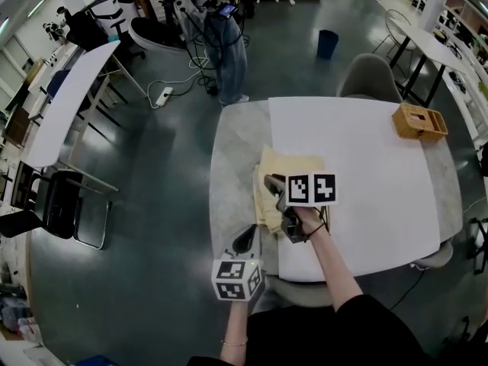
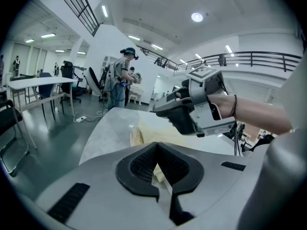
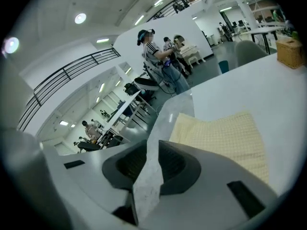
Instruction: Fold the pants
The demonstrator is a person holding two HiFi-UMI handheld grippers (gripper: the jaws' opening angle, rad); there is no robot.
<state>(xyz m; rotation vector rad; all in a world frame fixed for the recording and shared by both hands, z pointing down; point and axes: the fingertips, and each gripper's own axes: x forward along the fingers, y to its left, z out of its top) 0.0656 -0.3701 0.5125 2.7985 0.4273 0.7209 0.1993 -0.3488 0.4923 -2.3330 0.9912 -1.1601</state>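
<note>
The pale yellow pants lie folded into a small rectangle on the left part of the table, partly on the white sheet. My right gripper hovers over the pants' near half, jaws slightly apart with only the table edge seen between them; the pants lie ahead of it. My left gripper hangs at the table's front left edge, just short of the pants. Its jaws stand a little apart and hold nothing. The right gripper crosses above the cloth in the left gripper view.
A wooden box sits at the table's far right corner. A grey chair stands behind the table. A person stands beyond the far left corner, near cables and a blue bin. Desks and chairs line the left.
</note>
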